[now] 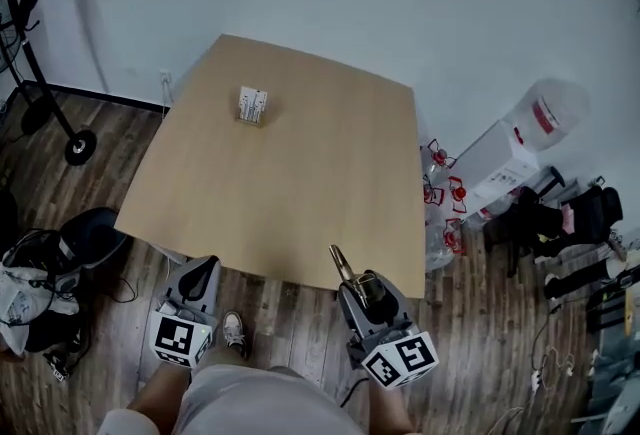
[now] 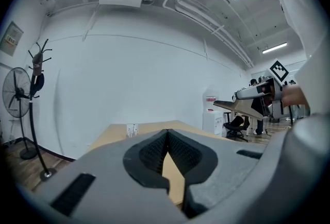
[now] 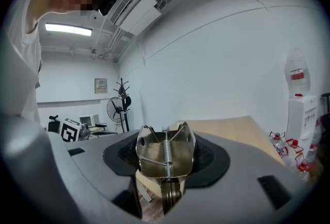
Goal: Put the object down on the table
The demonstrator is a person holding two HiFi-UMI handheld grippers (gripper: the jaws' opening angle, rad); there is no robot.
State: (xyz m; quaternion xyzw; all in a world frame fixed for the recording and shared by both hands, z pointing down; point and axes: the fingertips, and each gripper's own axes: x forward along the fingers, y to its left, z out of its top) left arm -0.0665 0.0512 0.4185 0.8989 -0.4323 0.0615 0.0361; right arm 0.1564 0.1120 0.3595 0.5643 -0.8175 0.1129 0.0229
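My right gripper (image 1: 352, 285) is shut on a brass-coloured metal spring clip (image 1: 342, 263), held just past the near edge of the wooden table (image 1: 300, 193). In the right gripper view the clip (image 3: 165, 153) stands between the jaws, its spring facing the camera and its wide mouth pointing up. My left gripper (image 1: 203, 275) hangs off the table's near left edge, shut and empty; its jaws (image 2: 167, 138) meet at the tip. A small white box (image 1: 252, 106) stands on the far left part of the table, also seen in the left gripper view as the box (image 2: 132, 130).
A water dispenser (image 1: 498, 163) with a bottle (image 1: 548, 108) stands right of the table, with small bottles (image 1: 445, 193) on the floor beside it. A fan stand (image 1: 72, 141) and bags (image 1: 40, 288) lie left. The person's shoe (image 1: 233, 331) is below the table edge.
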